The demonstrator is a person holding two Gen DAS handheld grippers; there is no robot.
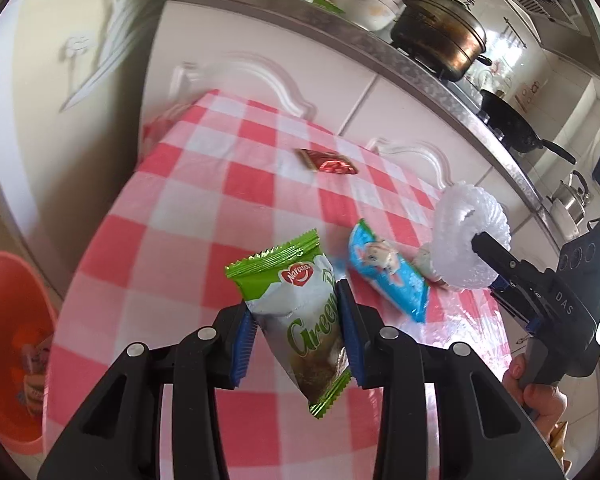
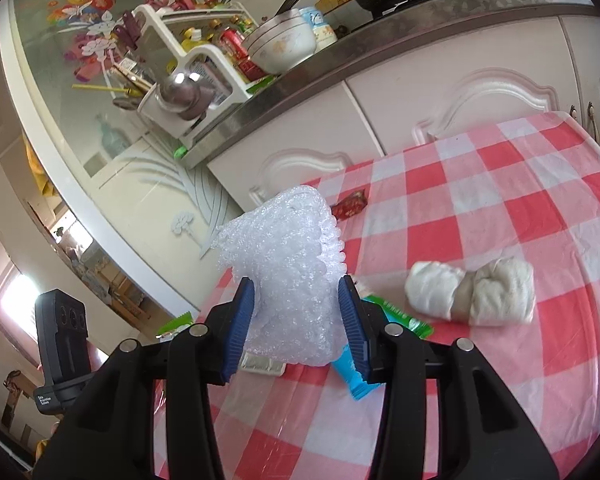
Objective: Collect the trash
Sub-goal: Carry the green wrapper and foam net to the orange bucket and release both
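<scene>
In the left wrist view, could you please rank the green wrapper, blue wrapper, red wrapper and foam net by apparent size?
1. Green wrapper, nearest the camera.
2. Foam net.
3. Blue wrapper.
4. Red wrapper, farthest.

Red-and-white checked tablecloth (image 1: 204,208), green-and-white wrapper (image 1: 304,320), blue wrapper (image 1: 392,276), orange bin (image 1: 8,280)
</scene>
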